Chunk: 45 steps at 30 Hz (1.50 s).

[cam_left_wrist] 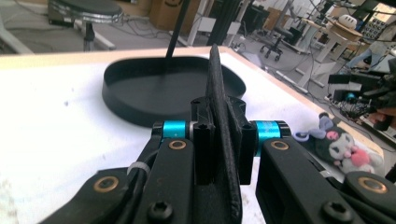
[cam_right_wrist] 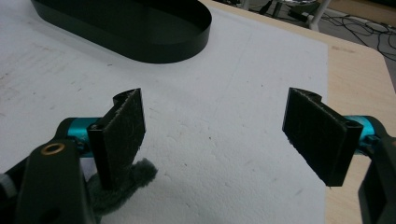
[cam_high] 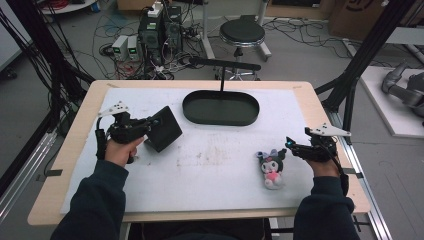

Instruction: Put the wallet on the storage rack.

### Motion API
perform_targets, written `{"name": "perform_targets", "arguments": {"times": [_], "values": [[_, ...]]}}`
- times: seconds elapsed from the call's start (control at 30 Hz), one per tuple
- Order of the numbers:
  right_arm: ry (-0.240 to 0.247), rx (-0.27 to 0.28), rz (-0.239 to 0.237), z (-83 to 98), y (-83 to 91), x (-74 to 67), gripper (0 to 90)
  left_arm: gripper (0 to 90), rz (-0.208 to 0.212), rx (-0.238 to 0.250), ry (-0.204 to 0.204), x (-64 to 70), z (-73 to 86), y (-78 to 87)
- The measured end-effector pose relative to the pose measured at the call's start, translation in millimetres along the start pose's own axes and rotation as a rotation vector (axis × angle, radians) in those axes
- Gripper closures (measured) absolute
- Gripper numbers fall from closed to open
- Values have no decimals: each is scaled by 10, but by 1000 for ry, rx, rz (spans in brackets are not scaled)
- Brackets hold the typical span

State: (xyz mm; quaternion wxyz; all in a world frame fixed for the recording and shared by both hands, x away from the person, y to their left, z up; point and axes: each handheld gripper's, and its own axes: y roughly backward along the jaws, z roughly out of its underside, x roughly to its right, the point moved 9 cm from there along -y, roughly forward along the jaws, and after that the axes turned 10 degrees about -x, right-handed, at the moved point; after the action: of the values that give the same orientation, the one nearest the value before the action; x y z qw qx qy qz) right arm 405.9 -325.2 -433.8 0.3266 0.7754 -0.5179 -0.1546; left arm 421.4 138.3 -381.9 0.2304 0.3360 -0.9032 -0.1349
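High view guidance: keep left gripper (cam_high: pixel 150 125) fingers clamped on the black pad (cam_high: pixel 164 128), carry it level into the tray (cam_high: pixel 221 107); right gripper (cam_high: pixel 292 145), fingers wide and empty, beside the plush toy (cam_high: pixel 272 167).

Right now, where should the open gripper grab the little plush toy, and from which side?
Grip the plush toy across its soft middle, coming from above. It lies flat on the white mat, so the sides are free for the jaws. The right gripper is already open just beside its head, probably the easier one to use.
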Motion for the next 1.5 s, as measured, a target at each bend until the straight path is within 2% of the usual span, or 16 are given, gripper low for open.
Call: {"name": "perform_targets", "arguments": {"times": [0.17,0.27,0.33,0.47,0.53,0.63,0.7,0.87,0.9,0.93,1.0,1.1,1.23,1.27,1.4,1.5], "values": [[-5,-1,-2,10,2,6,216,821,34,15,18,39,-114,28],[-3,0,-2,11,4,11,216,821,111,-33,65,86,-53,-23],[-5,-1,-2,13,5,11,216,821,134,-86,85,91,33,-99],[-4,-2,-3,9,10,0,216,818,73,-156,81,-5,240,-278],[-3,2,-2,7,14,6,216,814,16,-212,65,-118,436,-416],[-8,0,-4,12,17,7,216,809,2,-188,91,-197,456,-420],[-6,1,-3,14,15,13,216,759,-64,-189,87,-312,468,-403],[-5,-2,-4,17,8,6,216,362,-275,-232,40,-556,547,-382],[-5,-2,-4,17,8,6,216,362,-336,-244,16,-590,557,-376],[-4,-1,-1,16,10,16,216,289,-420,-223,-15,-617,508,-322],[-5,0,-2,15,15,17,216,271,-418,-196,-28,-584,468,-301],[-6,0,-1,15,15,17,216,271,-328,-179,-99,-375,437,-342],[-5,1,-3,9,12,10,216,272,-242,-288,-147,-176,596,-507],[-6,-1,-4,12,20,8,216,272,-229,-346,-168,-126,689,-590],[-9,5,1,10,34,29,216,289,-224,-395,-209,-78,844,-706],[-11,6,1,18,40,42,216,275,-268,-412,-311,-92,994,-780]]}}
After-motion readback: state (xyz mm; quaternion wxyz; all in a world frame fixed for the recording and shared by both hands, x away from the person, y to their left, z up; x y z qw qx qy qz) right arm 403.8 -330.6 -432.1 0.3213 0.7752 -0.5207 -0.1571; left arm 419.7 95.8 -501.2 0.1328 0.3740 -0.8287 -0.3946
